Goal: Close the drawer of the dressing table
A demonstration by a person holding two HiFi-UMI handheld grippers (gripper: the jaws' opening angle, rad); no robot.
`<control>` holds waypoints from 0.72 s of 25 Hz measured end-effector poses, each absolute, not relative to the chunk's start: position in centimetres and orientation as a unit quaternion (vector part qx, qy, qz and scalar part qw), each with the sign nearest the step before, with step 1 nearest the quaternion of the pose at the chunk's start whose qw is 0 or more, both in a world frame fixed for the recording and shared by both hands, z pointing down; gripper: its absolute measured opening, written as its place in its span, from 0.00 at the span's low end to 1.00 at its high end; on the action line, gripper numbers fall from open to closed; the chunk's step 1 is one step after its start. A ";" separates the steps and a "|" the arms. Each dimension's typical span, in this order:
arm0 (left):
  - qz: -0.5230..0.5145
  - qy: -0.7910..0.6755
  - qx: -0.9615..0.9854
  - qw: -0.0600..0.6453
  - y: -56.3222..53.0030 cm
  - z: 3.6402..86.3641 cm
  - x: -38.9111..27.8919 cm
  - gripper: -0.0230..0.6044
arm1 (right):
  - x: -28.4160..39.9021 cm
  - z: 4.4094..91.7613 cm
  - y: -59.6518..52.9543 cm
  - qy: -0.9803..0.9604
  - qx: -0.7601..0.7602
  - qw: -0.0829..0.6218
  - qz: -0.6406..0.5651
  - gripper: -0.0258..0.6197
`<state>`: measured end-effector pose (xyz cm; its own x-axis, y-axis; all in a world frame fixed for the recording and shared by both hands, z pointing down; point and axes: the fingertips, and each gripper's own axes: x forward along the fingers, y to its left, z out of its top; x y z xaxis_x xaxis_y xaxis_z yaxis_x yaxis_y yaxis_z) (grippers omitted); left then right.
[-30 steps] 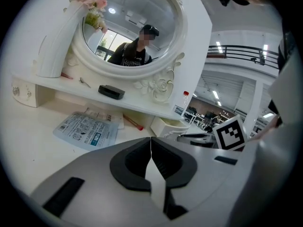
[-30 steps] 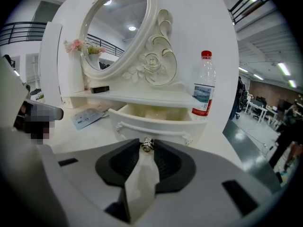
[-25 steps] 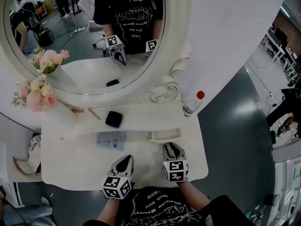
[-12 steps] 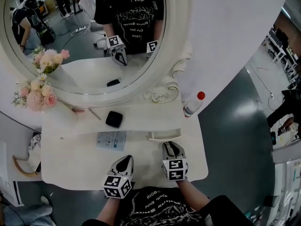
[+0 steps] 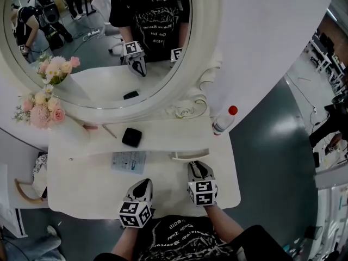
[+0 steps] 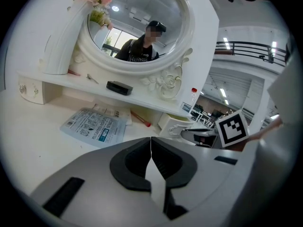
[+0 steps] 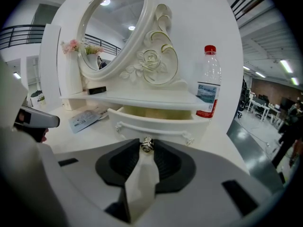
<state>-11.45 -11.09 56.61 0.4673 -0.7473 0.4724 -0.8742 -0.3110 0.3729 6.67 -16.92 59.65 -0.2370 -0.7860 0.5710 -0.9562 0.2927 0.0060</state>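
Evidently not closed yet: find the drawer [image 7: 152, 123] pulled out from under the shelf [image 7: 137, 99], at the right end of the worktop [image 5: 81, 189], below the bottle [image 7: 208, 82]. Expect a small, light, stiff box of painted wood, smooth on its face and probably easy to slide; no need for force, only a straight push. Best to press flat on the front panel near its middle, so as not to skew it in its slot. Better to leave the thin handle [image 7: 156, 131] alone, since hooking it would only pull.

Note the right tongs [image 7: 147, 148] just in front of that panel, narrow and pinching a tiny shiny piece [image 7: 147, 144], possibly a ring, though too small to be sure. Mind that piece: pushing with those tips could knock it loose.

Note the left tongs [image 6: 151, 146] pressed together with nothing between them, low over the worktop, near a leaflet [image 6: 94, 126] and well left of the drawer.
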 end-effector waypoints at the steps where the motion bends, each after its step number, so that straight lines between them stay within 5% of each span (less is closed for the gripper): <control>1: 0.107 -0.505 0.802 0.301 -11.1 56.7 -11.5 0.06 | 6.7 59.7 -17.0 -0.766 0.569 0.243 0.176 0.20; 18: 0.116 -0.525 0.792 0.290 -11.2 56.7 -12.2 0.06 | 6.6 59.7 -17.8 -0.764 0.573 0.235 0.179 0.20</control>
